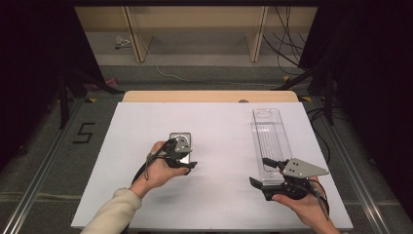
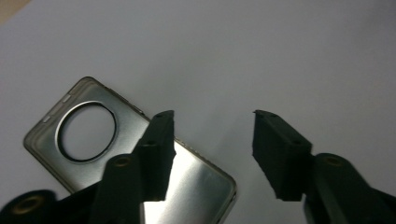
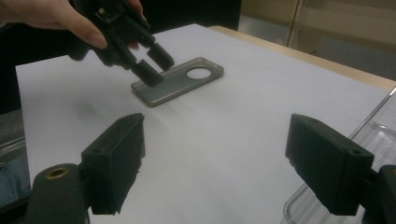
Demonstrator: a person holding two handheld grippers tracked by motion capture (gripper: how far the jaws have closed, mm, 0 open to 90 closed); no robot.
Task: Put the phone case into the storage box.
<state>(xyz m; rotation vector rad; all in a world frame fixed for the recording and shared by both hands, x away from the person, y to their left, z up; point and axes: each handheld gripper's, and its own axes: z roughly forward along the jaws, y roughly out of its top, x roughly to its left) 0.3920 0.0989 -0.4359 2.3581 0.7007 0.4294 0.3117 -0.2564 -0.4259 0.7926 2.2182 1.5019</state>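
Observation:
A grey metallic phone case (image 1: 180,141) with a round camera hole lies flat on the white sheet, left of centre. My left gripper (image 1: 186,164) hovers over its near end, tilted down. In the left gripper view the jaws stand open (image 2: 212,116), with the left jaw above the phone case (image 2: 93,140) and nothing between them. My right gripper (image 1: 259,171) is open at the near end of a clear plastic tray (image 1: 271,136). From the right gripper view (image 3: 217,121) I see the phone case (image 3: 180,81), the left gripper (image 3: 149,60) above it, and the clear tray (image 3: 373,135) behind my right jaw.
The white sheet (image 1: 214,195) covers most of the wooden table (image 1: 209,96). Black stands and cables sit on the floor at both sides. A pale shelf unit (image 1: 195,29) stands behind the table.

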